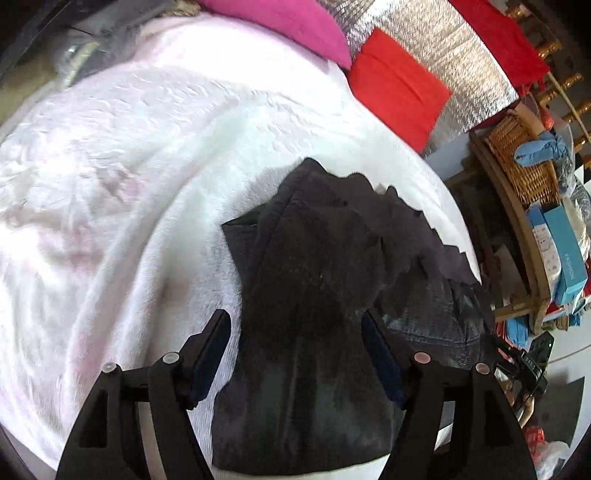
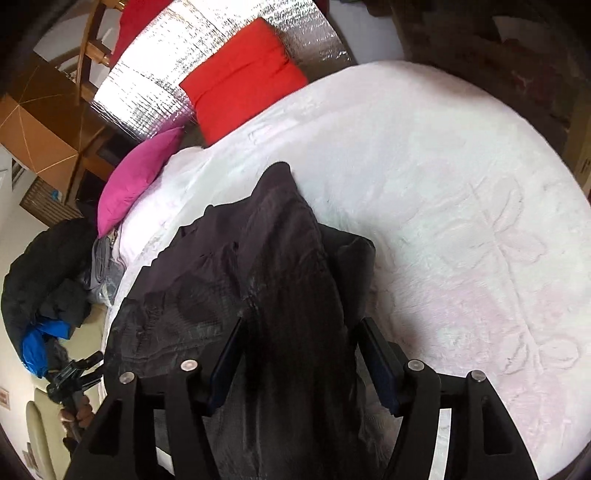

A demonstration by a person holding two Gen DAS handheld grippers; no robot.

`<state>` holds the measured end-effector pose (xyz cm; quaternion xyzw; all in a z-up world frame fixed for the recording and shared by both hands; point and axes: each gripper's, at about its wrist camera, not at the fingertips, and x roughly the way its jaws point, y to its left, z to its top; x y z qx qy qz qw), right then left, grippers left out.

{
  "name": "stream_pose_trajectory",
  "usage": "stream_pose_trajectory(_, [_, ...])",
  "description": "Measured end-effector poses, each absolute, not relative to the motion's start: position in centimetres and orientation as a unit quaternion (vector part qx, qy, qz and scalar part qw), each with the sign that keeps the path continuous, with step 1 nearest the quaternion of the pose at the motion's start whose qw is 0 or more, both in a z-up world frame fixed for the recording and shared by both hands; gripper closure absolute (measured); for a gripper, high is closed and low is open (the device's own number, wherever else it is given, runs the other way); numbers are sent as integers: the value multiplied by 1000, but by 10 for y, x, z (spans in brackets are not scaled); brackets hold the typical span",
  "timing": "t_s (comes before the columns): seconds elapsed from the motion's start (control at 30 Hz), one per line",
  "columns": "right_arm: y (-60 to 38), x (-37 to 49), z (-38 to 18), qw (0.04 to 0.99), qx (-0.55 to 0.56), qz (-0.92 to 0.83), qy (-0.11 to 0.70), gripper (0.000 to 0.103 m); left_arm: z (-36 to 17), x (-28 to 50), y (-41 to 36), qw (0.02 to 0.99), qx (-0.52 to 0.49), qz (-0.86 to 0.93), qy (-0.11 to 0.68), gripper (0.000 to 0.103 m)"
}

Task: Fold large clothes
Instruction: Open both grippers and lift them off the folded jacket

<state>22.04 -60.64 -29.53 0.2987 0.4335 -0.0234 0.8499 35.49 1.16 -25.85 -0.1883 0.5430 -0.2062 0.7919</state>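
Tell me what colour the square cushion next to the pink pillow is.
Bright red cushion, clearest in the right wrist view, lying against the silver quilted foil panel.

Both grippers spread, tilted downward

The left gripper [image 1: 295, 325] and the right gripper [image 2: 301, 332] each stand with jaws apart, pads pressing on nothing.

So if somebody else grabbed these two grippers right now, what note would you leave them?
Left gripper: open, dark garment between its fingers, not pinched.
Right gripper: open too, the garment running between its fingers.
Things: the garment lies bunched on the white blanket, near the bed's edge; red cushion and pink cushion at the far end.
Done: no neat fold shows.
Left: spread it flat, then fold.
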Motion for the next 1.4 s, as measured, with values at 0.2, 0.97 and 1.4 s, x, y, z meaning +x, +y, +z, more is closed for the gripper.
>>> stream_pose_trajectory(0.2, [-609, 201, -302, 842, 322, -41, 430, 37, -260, 327, 27, 801, -196, -199, 530, 28])
stream_pose_trajectory(0.97, [-596, 183, -304, 856, 307, -68, 410, 34, -262, 322, 8, 835, -137, -162, 508, 50])
stream_pose_trajectory(1.4, [-544, 136, -254, 926, 243, -15, 287, 35, -219, 240, 11, 900, -117, -168, 385, 41])
